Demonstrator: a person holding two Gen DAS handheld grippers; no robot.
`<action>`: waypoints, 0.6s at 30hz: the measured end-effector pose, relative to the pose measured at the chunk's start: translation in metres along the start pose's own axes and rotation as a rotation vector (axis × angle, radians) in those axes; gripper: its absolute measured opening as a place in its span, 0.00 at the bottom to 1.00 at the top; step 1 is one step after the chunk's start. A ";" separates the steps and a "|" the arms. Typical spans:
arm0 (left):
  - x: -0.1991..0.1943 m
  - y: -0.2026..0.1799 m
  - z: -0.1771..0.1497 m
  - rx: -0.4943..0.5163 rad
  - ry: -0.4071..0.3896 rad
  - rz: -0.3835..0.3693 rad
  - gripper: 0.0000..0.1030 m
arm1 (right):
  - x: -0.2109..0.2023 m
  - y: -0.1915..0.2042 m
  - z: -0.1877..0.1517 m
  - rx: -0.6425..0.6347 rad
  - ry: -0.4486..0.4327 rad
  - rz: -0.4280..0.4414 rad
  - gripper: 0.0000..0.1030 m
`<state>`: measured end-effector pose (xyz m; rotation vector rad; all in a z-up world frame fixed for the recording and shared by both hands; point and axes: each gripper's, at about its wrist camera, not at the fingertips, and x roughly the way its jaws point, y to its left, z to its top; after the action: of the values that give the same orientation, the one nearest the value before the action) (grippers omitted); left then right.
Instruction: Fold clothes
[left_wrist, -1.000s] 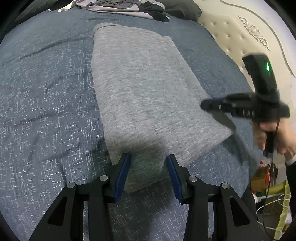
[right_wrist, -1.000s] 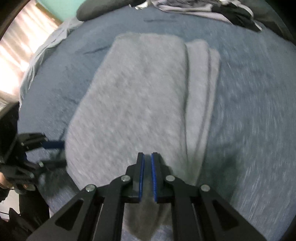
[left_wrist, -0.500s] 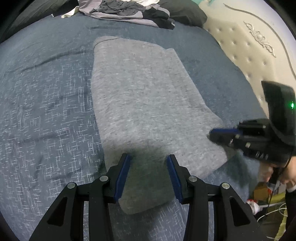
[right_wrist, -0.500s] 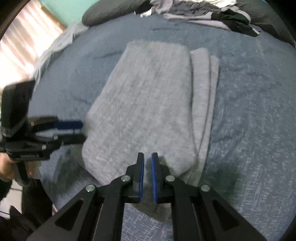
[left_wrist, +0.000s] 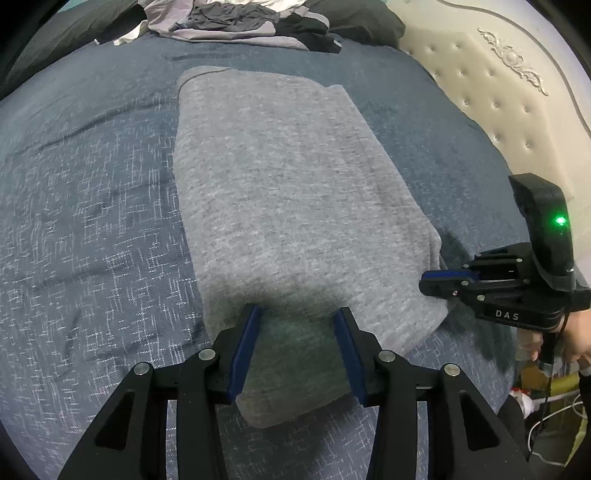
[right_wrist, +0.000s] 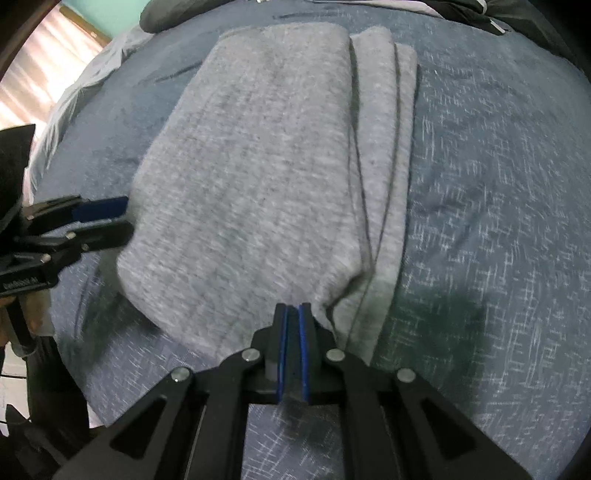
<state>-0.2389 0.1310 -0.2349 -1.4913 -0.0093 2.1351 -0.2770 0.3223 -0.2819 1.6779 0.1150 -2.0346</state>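
- Blue-grey bedding covered the bed, with a tufted cream headboard beyond and to the right of the left hand-held gripper.
- A folded grey garment lay flat on the bedding, stretching away ahead of both hand-held grippers.
- The left hand-held gripper stood partly open, its blue pads either side of the garment's near end; whether they touched the cloth could not be told.
- The right hand-held gripper was all but closed at the garment's near corner, where the cloth puckered; whether any fabric sat between the pads could not be told.
- Right of that gripper's tips, two narrower folded layers showed along the garment's edge.
- A heap of clothes lay far ahead of the left hand-held gripper, past the garment.
- A hand held the right hand-held gripper's grip.
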 end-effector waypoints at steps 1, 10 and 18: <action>-0.004 0.001 0.000 -0.002 -0.004 0.000 0.45 | -0.002 -0.001 -0.001 0.005 -0.003 0.005 0.04; 0.001 0.035 0.006 -0.089 0.000 -0.001 0.56 | -0.034 -0.036 -0.001 0.136 -0.069 0.023 0.19; 0.004 0.054 -0.003 -0.162 0.010 -0.072 0.68 | -0.026 -0.050 -0.009 0.269 -0.034 0.133 0.60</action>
<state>-0.2591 0.0854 -0.2555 -1.5676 -0.2344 2.1119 -0.2874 0.3778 -0.2720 1.7550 -0.2872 -2.0479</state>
